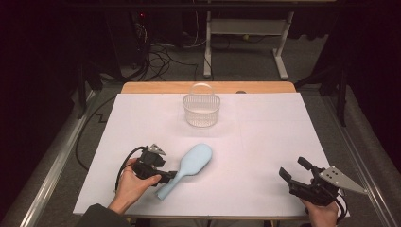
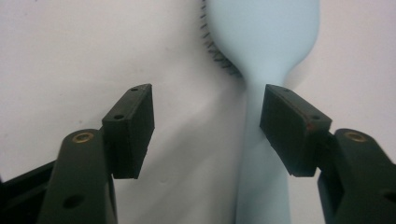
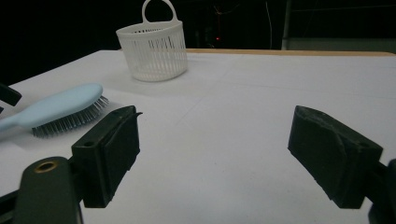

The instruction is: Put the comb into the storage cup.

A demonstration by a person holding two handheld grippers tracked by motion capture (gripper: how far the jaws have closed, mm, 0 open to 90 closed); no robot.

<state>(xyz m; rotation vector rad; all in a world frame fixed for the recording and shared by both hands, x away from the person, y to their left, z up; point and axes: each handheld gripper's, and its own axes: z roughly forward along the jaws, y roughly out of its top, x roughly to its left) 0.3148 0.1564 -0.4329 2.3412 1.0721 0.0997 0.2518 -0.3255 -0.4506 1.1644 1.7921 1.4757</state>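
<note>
A light blue hairbrush (image 1: 191, 163) lies bristles down on the white table cover (image 1: 265, 132), its handle toward the near left. My left gripper (image 1: 169, 177) is at that handle, held in a hand. In the left gripper view the brush handle (image 2: 261, 186) runs between the jaws of my left gripper (image 2: 208, 126), close against the right pad, while the left pad stands well apart from it. My right gripper (image 1: 293, 168) rests at the near right, jaws wide with nothing between them (image 3: 215, 140). The brush (image 3: 60, 107) lies off to its left.
A white slatted basket (image 1: 202, 111) with a loop handle stands at the far middle of the table, also visible in the right gripper view (image 3: 154, 51). A bare wooden strip (image 1: 156, 88) edges the far side. Dark floor, cables and a desk frame lie beyond.
</note>
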